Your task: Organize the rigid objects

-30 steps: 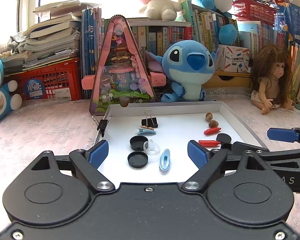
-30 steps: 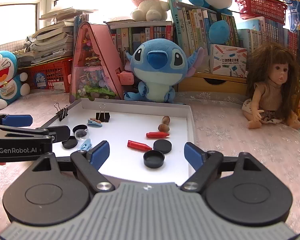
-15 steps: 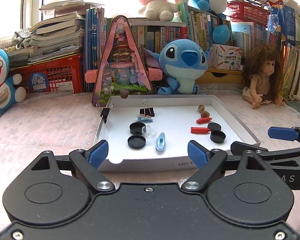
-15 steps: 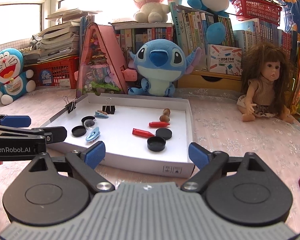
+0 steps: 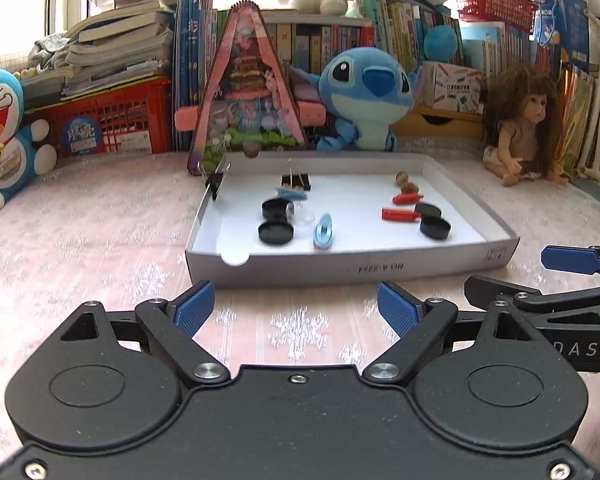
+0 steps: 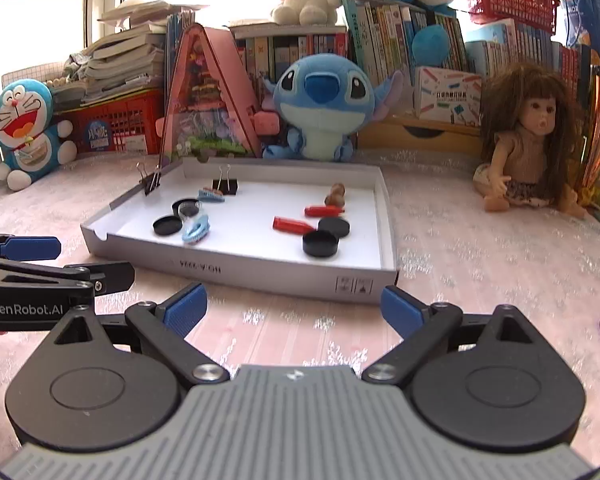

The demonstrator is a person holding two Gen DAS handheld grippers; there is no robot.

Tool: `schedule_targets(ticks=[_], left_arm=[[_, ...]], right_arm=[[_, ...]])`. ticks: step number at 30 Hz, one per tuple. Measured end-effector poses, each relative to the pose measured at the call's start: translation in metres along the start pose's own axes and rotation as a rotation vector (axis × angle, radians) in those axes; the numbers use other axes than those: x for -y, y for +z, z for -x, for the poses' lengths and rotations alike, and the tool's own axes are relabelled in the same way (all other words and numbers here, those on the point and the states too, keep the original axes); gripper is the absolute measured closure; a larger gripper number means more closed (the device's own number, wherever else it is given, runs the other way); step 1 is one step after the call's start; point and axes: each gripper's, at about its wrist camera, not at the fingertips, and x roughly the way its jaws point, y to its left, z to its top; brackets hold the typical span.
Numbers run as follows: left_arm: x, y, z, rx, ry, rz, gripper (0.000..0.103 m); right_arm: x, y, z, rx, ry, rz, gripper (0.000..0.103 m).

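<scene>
A shallow white box (image 5: 352, 268) lies on the pink cloth ahead of both grippers. Inside on its left are two black caps (image 5: 275, 233), a clear cup (image 5: 304, 214), a blue hair clip (image 5: 323, 232) and a black binder clip (image 5: 296, 180). On its right lie two red pieces (image 5: 398, 214), two more black caps (image 5: 435, 227) and brown nuts (image 5: 406, 184). My left gripper (image 5: 296, 304) hangs short of the box's front wall, jaws opening, nothing between them. My right gripper (image 6: 294, 304) is beside it before the box (image 6: 236, 268), jaws opening and empty.
Behind the box stand a blue plush (image 5: 364, 92) and a pink triangular toy case (image 5: 246, 92). A doll (image 5: 520, 120) sits at the right, a round blue-and-white plush (image 5: 0, 132) at the left. A red crate (image 5: 112, 120) and books line the back.
Both grippers have drawn back from the box, so its front wall now shows and the cloth lies under the fingers. The right jaws have spread wider.
</scene>
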Motion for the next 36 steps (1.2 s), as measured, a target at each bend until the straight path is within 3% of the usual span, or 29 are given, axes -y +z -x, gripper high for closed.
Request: schedule_targets(ticks=[21, 36], left_arm=[[0.001, -0.022, -0.026, -0.075, 0.078, 0.016, 0.014], [-0.003, -0.024, -0.032, -0.093, 0.084, 0.04, 0.002]], right_arm=[[0.003, -0.018, -0.019, -0.084, -0.033, -0.048, 0.0], [-0.001, -0.019, -0.029, -0.14, -0.05, -0.033, 0.0]])
